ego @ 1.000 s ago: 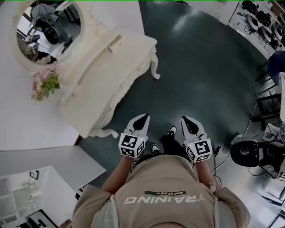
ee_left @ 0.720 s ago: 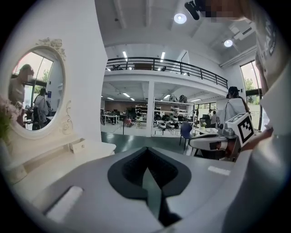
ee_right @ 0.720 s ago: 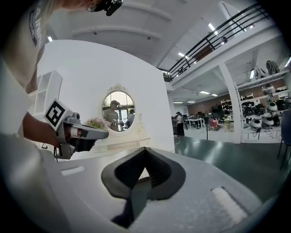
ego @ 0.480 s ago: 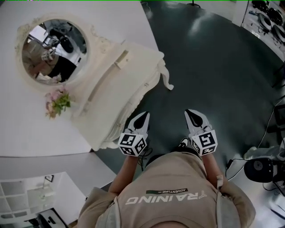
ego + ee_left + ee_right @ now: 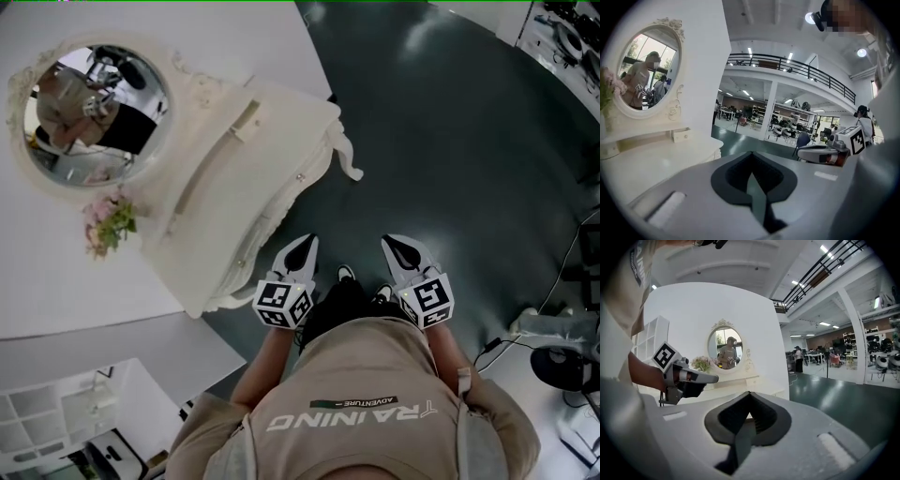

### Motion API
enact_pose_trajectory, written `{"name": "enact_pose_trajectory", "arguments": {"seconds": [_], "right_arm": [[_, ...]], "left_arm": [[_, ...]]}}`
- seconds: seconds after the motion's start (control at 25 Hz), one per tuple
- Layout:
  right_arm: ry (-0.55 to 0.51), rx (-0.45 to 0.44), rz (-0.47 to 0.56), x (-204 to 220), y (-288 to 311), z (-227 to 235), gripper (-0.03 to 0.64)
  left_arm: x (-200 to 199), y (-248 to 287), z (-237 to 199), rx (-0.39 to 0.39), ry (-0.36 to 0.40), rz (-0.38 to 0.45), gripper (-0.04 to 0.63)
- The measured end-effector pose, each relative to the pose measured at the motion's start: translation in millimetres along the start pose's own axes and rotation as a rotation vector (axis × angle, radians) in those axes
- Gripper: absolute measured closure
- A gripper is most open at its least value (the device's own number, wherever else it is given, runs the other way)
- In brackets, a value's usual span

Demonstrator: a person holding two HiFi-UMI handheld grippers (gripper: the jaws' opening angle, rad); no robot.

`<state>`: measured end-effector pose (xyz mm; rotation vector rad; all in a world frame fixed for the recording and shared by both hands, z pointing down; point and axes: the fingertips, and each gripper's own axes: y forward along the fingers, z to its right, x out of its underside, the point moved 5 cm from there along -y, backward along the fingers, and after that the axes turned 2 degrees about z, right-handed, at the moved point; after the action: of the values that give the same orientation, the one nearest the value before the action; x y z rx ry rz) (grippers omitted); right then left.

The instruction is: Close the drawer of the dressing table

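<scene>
The cream dressing table (image 5: 267,141) stands at the upper left of the head view, with a round mirror (image 5: 94,112) and a drawer front with small knobs (image 5: 299,176) facing the floor. I cannot tell whether that drawer is pushed in. A small upper drawer (image 5: 680,135) shows in the left gripper view. My left gripper (image 5: 302,251) is shut and empty, just off the table's near corner. My right gripper (image 5: 398,248) is also shut and empty, over the dark floor to the right. Each gripper view shows its own jaws pressed together (image 5: 751,174) (image 5: 749,416).
Pink flowers (image 5: 108,220) sit on the table beside the mirror. A white wall panel (image 5: 56,300) runs along the table's left. Dark green floor (image 5: 450,141) spreads to the right. Cables and a black stool base (image 5: 567,361) lie at the far right.
The person has shifted their feet, and the table sits a little further left in the view. Both grippers stay shut at about the same height in front of the body.
</scene>
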<state>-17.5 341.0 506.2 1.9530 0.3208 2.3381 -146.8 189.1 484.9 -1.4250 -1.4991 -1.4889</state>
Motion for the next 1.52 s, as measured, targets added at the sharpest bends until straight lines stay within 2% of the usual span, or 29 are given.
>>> {"name": "enact_pose_trajectory", "arguments": {"seconds": [0.24,0.36,0.56,0.68,0.8,0.92,1.04,1.24,1.52], "right_arm": [[-0.023,0.013,-0.026,-6,22,23,0.615],[-0.041,0.062,-0.018,-18,38,38,0.615],[-0.122,0.105,-0.016,-59,67,79,0.615],[-0.158,0.126,-0.002,-79,88,94,0.615],[-0.154,0.165,0.007,-89,110,113,0.615],[-0.106,0.166,-0.007,-96,131,126,0.615],[-0.111,0.131,-0.011,-104,165,124,0.615],[-0.041,0.049,0.006,-116,216,114,0.615],[-0.116,-0.055,-0.059,-121,262,132,0.615]], "left_arm": [[-4,40,-6,0.045,0.015,0.002,0.58],[-2,61,-24,0.059,0.018,-0.025,0.58],[-38,124,-41,0.121,0.009,0.028,0.58],[-60,148,-47,0.177,0.052,0.057,0.58],[-77,163,-62,0.197,0.107,0.078,0.58],[-89,169,-84,0.182,0.097,0.093,0.58],[-92,167,-117,0.136,0.072,0.1,0.58],[-74,159,-162,0.024,-0.073,0.087,0.58],[-82,178,-189,-0.067,-0.121,0.113,0.58]]}}
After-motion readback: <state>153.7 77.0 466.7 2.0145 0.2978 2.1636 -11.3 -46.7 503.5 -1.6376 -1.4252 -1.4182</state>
